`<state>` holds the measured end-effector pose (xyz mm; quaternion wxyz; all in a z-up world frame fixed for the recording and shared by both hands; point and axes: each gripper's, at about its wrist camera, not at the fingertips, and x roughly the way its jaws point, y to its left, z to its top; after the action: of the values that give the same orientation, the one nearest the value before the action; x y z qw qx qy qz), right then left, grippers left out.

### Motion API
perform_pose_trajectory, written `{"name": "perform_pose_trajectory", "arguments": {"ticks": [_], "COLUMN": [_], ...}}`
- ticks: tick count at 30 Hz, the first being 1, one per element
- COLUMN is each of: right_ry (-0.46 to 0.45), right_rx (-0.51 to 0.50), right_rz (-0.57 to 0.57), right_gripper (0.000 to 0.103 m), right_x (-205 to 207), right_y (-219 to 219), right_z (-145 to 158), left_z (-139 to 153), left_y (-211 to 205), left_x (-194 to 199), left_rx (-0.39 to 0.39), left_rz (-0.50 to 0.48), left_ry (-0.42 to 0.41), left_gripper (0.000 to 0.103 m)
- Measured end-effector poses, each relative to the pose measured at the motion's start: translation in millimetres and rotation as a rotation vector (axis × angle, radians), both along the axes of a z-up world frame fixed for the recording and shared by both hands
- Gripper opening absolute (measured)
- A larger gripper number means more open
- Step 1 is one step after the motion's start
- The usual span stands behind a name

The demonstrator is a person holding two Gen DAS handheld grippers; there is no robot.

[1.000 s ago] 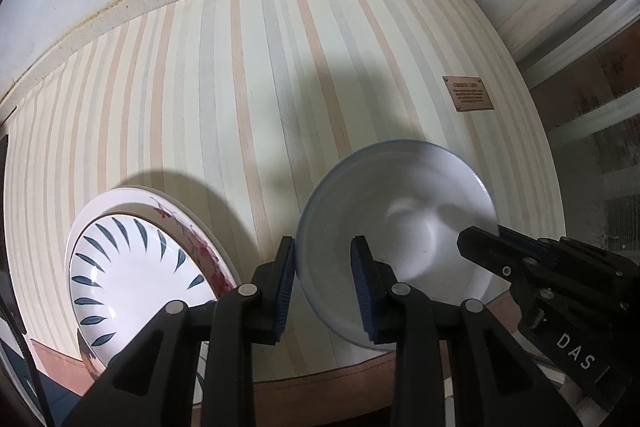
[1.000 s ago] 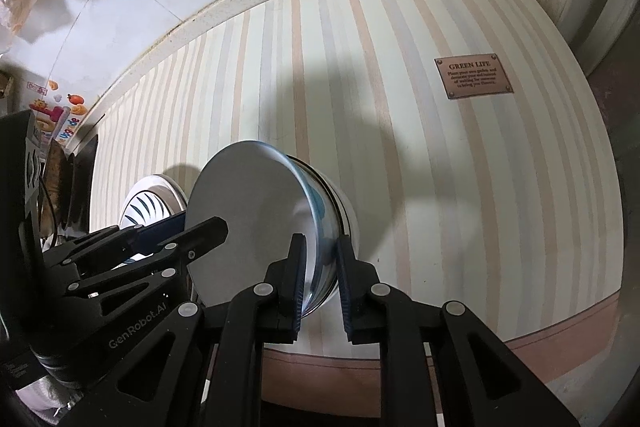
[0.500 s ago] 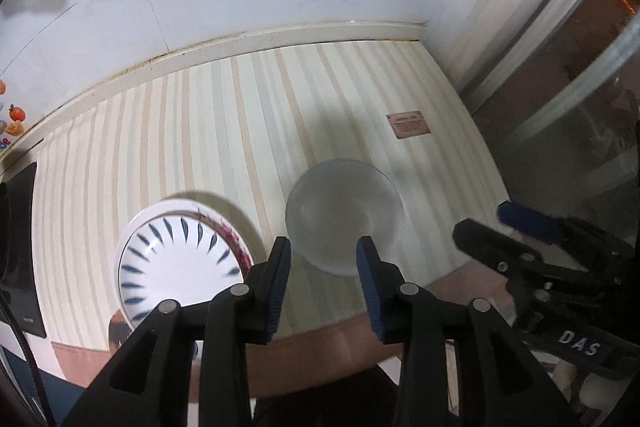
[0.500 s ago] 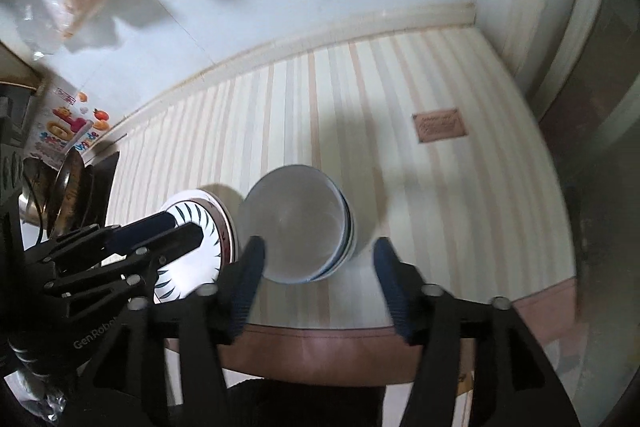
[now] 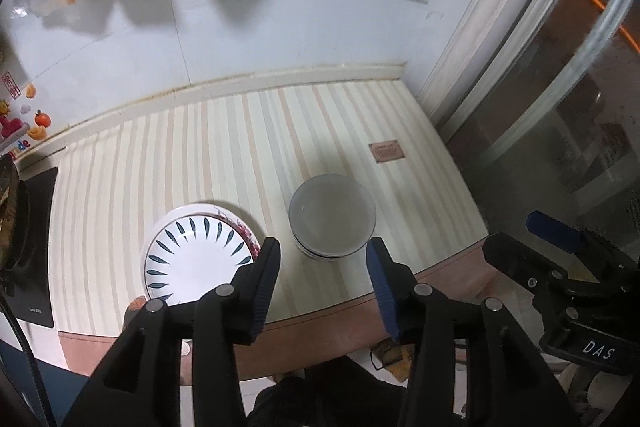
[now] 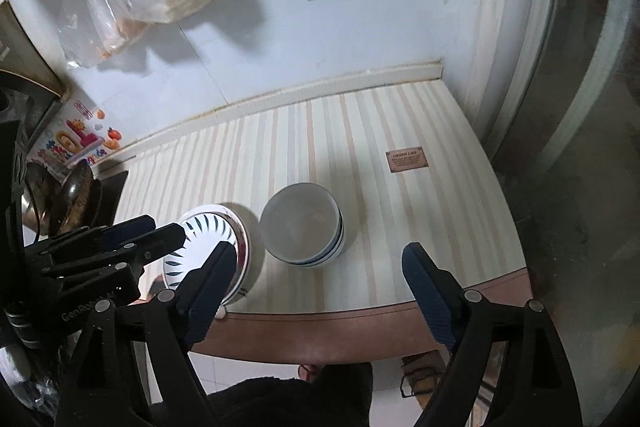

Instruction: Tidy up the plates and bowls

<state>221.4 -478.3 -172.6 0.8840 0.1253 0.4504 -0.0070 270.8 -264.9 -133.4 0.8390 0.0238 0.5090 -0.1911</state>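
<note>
Bowls (image 5: 332,219) sit nested in a short stack on the striped surface (image 5: 224,147), near its front edge, with the plates (image 5: 200,251) stacked just beside them on the left. In the left wrist view the left tongs (image 5: 322,267) hang above and in front of both stacks, spread to a moderate gap, holding nothing and touching nothing. The right tongs show at the lower right of this view, also clear of the dishes. Both stacks look settled, so the sorting seems about done. The sound thing now is to draw straight back and up, keeping the fingers away from the bowl rims so the stack is not nudged toward the edge.

From the right wrist view, the right tongs (image 6: 320,275) are spread wide and empty, raised in front of the surface (image 6: 420,211). The bowls (image 6: 302,223) stand between its fingers in the picture but well beyond them. The plates (image 6: 212,247) lie partly behind the left tongs (image 6: 160,231), which enter from the left with nothing in them.
</note>
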Motion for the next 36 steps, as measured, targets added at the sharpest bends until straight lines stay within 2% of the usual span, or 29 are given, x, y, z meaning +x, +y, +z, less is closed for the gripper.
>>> {"name": "perform_pose_trajectory", "arguments": {"ticks": [7, 12, 21, 24, 26, 30, 36], "right_ry": [-0.041, -0.021, 0.014, 0.018, 0.024, 0.08, 0.227], "right_rx": [0.003, 0.02, 0.043, 0.046, 0.064, 0.149, 0.34], "right_rz": [-0.014, -0.012, -0.026, -0.028, -0.027, -0.036, -0.043], "right_gripper": [0.088, 0.089, 0.089, 0.093, 0.093, 0.094, 0.094], "right_x": [-24, -22, 0, 15, 27, 56, 111], "right_y": [6, 3, -6, -12, -18, -35, -58], "right_z": [22, 18, -2, -16, -30, -70, -168], "left_z": [22, 25, 2, -13, -25, -62, -136], "left_y": [7, 7, -1, -7, -10, -16, -22], "left_x": [-16, -16, 5, 18, 28, 61, 117], "left_rx": [-0.04, -0.046, -0.026, -0.012, -0.003, -0.001, 0.009], "left_rz": [-0.016, -0.024, -0.012, -0.004, 0.004, 0.016, 0.045], "left_ry": [-0.047, -0.061, -0.03, -0.014, 0.003, 0.092, 0.276], "left_gripper": [0.043, 0.043, 0.043, 0.043, 0.043, 0.043, 0.042]}}
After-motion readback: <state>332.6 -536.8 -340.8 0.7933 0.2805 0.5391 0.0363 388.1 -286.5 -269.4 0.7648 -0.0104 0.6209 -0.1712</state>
